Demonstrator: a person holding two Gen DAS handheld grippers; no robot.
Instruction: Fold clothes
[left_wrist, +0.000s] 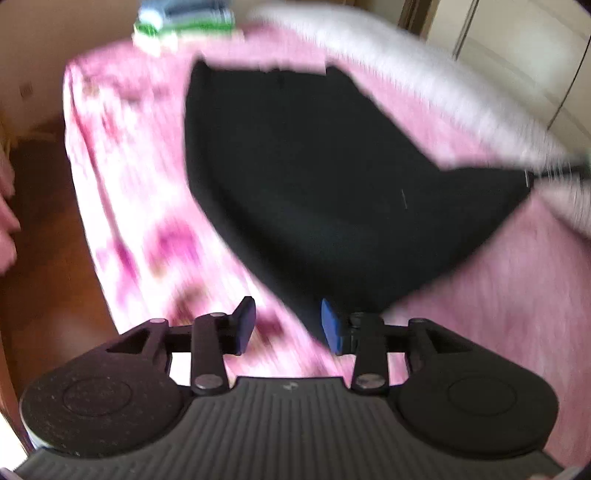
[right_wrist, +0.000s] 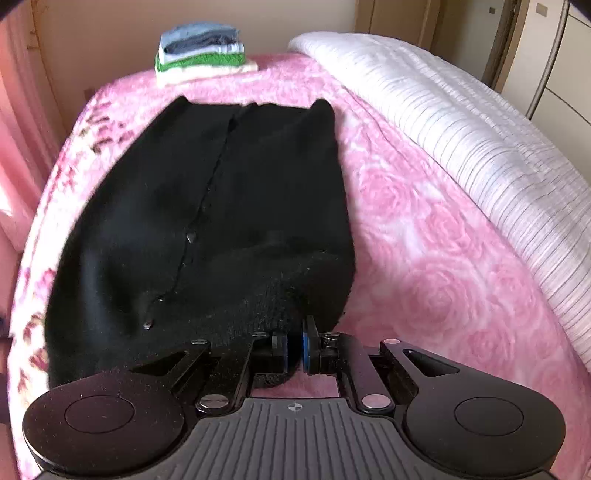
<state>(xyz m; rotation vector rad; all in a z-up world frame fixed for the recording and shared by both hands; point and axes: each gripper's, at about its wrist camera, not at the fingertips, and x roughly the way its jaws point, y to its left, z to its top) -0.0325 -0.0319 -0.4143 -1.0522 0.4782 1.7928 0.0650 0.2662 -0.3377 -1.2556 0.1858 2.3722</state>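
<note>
A black buttoned garment (right_wrist: 221, 206) lies spread lengthwise on a pink rose-patterned blanket (right_wrist: 424, 240). My right gripper (right_wrist: 294, 349) is shut on its near edge, with black knit bunched between the blue pads (right_wrist: 306, 347) and lifted off the blanket. The left wrist view is blurred. There the same garment (left_wrist: 314, 166) spreads ahead, and its right corner is pulled out towards the picture's edge. My left gripper (left_wrist: 289, 325) stands open above the garment's near left edge. Some black cloth lies close to its right pad (left_wrist: 332, 326), but neither pad presses on it.
A stack of folded clothes (right_wrist: 203, 51) in blue, green and cream sits at the blanket's far end. A white ribbed quilt (right_wrist: 461, 122) runs along the right side. To the left are a pink curtain (right_wrist: 14, 110) and wooden floor (left_wrist: 40, 221).
</note>
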